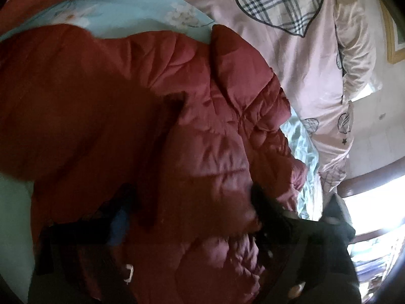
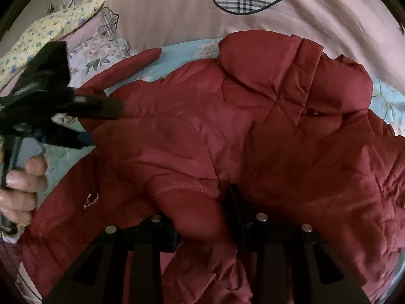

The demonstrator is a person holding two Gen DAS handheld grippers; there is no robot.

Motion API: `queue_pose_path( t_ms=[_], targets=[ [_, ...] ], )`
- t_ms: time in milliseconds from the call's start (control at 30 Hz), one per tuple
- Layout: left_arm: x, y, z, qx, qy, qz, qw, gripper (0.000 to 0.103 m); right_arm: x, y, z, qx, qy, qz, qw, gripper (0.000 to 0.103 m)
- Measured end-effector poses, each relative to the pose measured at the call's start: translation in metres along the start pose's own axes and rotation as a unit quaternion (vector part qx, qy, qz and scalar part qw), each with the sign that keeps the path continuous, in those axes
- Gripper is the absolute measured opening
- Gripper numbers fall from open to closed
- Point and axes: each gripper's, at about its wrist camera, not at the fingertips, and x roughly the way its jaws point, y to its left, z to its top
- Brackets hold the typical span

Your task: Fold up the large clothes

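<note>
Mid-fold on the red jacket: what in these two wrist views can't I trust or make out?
- Left hand-held gripper: the left wrist view is dark and motion-blurred; whether its pads press the jacket is unclear.
- Right hand-held gripper: in the right wrist view a bulging sleeve fold covers the pads, so the grip is unconfirmed.
- Jacket's near part: cut off by the bottom edge in both views.

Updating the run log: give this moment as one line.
stage: folding | left gripper: open, straddling red jacket edge | right gripper: shut on its sleeve
</note>
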Motion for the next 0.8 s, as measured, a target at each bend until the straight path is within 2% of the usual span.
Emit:
queue_pose_path(
  t_ms=[33, 100, 167, 333, 400, 500, 600, 733, 767, 800],
  targets=[
    [0.003, -0.002, 0.003, 0.012, 0.0, 0.016, 0.9998, 0.05, -0.001, 0.0, 0.0, 0.002, 0.001, -0.001, 1.0, 0.042],
    [0.004, -0.006, 0.005, 0.032, -0.006, 0.019, 0.9993, 0.027, -0.004, 0.003, -0.001, 0.007, -0.001, 0.003, 1.0, 0.051],
    [0.0, -0.008, 0.005, 0.05, -0.013, 0.024, 0.9984, 0.022, -0.011, 0.003, -0.004, 0.008, -0.004, 0.007, 1.0, 0.053],
    [-0.014, -0.009, 0.006, 0.096, -0.044, 0.074, 0.9917, 0.02, -0.044, -0.009, -0.017, 0.038, -0.036, 0.0, 0.999, 0.054],
    [-0.02, -0.006, 0.006, 0.12, -0.065, 0.121, 0.9833, 0.02, -0.061, -0.022, -0.02, 0.058, -0.062, -0.026, 0.996, 0.054],
    [-0.021, 0.0, 0.002, 0.138, -0.074, 0.148, 0.9765, 0.02, -0.079, -0.052, -0.024, 0.097, -0.092, -0.08, 0.988, 0.056],
    [-0.016, 0.002, -0.003, 0.16, -0.089, 0.182, 0.966, 0.02, -0.078, -0.087, -0.026, 0.143, -0.082, -0.11, 0.98, 0.06],
    [-0.006, 0.0, -0.01, 0.179, -0.095, 0.206, 0.9575, 0.021, -0.061, -0.114, -0.032, 0.171, -0.054, -0.117, 0.977, 0.059],
    [-0.006, 0.001, -0.012, 0.182, -0.097, 0.207, 0.9562, 0.022, -0.057, -0.116, -0.035, 0.171, -0.049, -0.118, 0.977, 0.058],
    [-0.008, 0.001, -0.014, 0.184, -0.102, 0.21, 0.9549, 0.028, -0.052, -0.116, -0.036, 0.167, -0.04, -0.126, 0.977, 0.058]
  ],
)
